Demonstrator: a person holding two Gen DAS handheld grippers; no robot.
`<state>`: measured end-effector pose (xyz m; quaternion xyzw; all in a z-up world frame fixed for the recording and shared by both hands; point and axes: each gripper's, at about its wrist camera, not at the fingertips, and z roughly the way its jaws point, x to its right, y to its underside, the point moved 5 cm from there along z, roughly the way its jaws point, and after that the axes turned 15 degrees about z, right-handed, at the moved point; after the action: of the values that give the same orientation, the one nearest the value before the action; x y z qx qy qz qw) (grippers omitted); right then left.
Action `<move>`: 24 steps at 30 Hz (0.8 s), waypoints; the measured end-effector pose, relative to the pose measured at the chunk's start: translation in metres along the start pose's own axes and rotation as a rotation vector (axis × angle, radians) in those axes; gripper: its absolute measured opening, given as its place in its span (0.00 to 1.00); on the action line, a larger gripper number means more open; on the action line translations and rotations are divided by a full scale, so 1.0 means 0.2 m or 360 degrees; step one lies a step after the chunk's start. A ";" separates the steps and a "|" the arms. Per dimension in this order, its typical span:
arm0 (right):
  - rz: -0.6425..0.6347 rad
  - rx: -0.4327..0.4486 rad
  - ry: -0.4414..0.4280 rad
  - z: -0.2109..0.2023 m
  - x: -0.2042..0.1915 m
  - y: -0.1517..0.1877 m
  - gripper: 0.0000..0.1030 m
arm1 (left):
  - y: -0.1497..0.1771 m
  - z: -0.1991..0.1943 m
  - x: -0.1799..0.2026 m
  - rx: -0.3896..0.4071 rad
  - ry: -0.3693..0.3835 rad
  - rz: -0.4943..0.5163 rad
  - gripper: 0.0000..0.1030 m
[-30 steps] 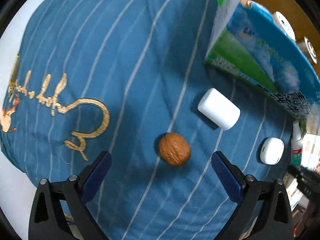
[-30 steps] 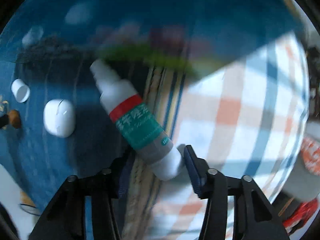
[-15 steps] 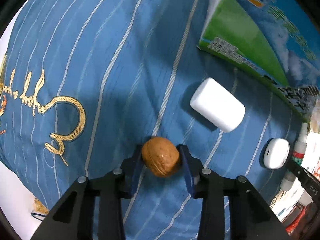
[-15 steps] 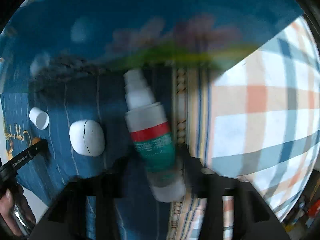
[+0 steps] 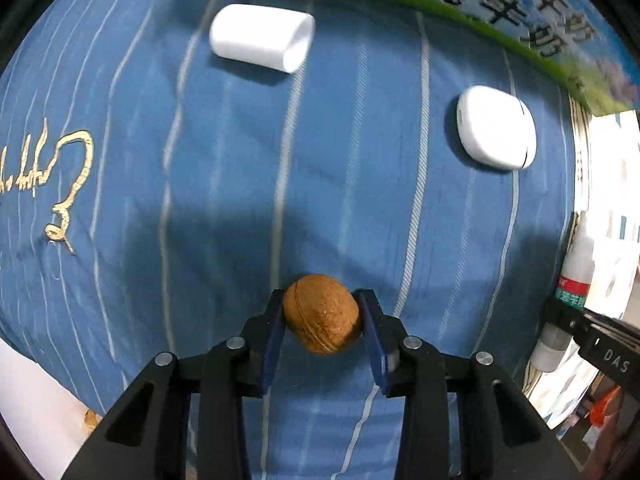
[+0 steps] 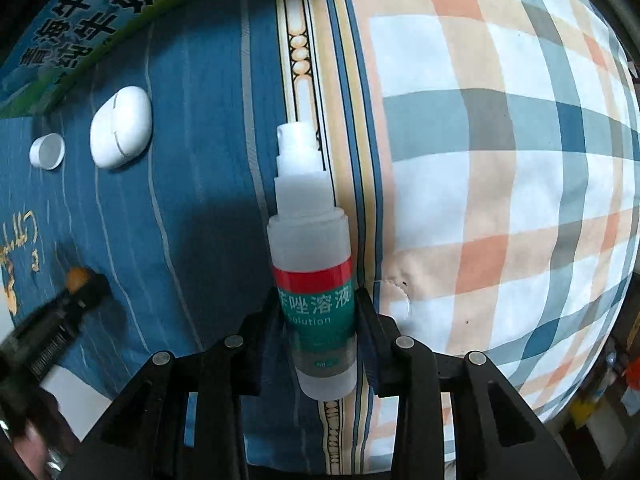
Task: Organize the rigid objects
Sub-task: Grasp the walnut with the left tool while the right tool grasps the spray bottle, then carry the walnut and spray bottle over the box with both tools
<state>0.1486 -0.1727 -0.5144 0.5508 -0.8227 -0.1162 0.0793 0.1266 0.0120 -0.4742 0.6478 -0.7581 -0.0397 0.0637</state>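
My left gripper (image 5: 322,322) is shut on a brown walnut (image 5: 320,314) and holds it just above the blue striped cloth (image 5: 224,184). My right gripper (image 6: 318,316) is shut on a white spray bottle (image 6: 310,256) with a red and green label, nozzle pointing away. The bottle also shows at the right edge of the left wrist view (image 5: 572,288). A white cap (image 5: 262,38) and a white earbud case (image 5: 496,128) lie on the cloth farther off. Both show in the right wrist view, the cap (image 6: 47,151) and the case (image 6: 120,133).
A blue and green printed box (image 5: 500,12) lies along the far edge of the cloth, also in the right wrist view (image 6: 80,28). A plaid pillow (image 6: 500,184) lies to the right. The left gripper (image 6: 76,292) appears blurred at lower left.
My left gripper closed on the walnut, lifted it and swung right toward the case. My right gripper turned the bottle upright in view and moved over the cloth's border.
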 end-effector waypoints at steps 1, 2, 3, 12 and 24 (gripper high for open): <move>-0.0011 0.0012 0.0018 0.00 -0.02 0.00 0.37 | 0.00 0.01 0.01 0.0000 -0.0013 0.0005 0.33; -0.0024 0.0022 0.0043 0.00 -0.06 0.00 0.39 | 0.00 0.02 0.01 0.0012 -0.0032 0.0013 0.33; -0.0045 0.0034 0.0079 0.00 -0.07 0.00 0.39 | 0.00 0.02 0.03 0.0016 -0.0039 0.0019 0.33; -0.0136 0.0148 0.0187 -0.04 -0.28 0.13 0.34 | -0.04 -0.08 0.07 0.0061 -0.0044 0.0041 0.33; -0.0234 0.0324 -0.0076 -0.48 -0.37 0.36 0.34 | 0.01 -0.59 0.11 0.0340 0.0001 0.0139 0.33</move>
<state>0.1377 -0.0887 -0.4021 0.6119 -0.7893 -0.0506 -0.0053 0.1386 -0.0071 -0.3571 0.6172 -0.7856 0.0444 -0.0038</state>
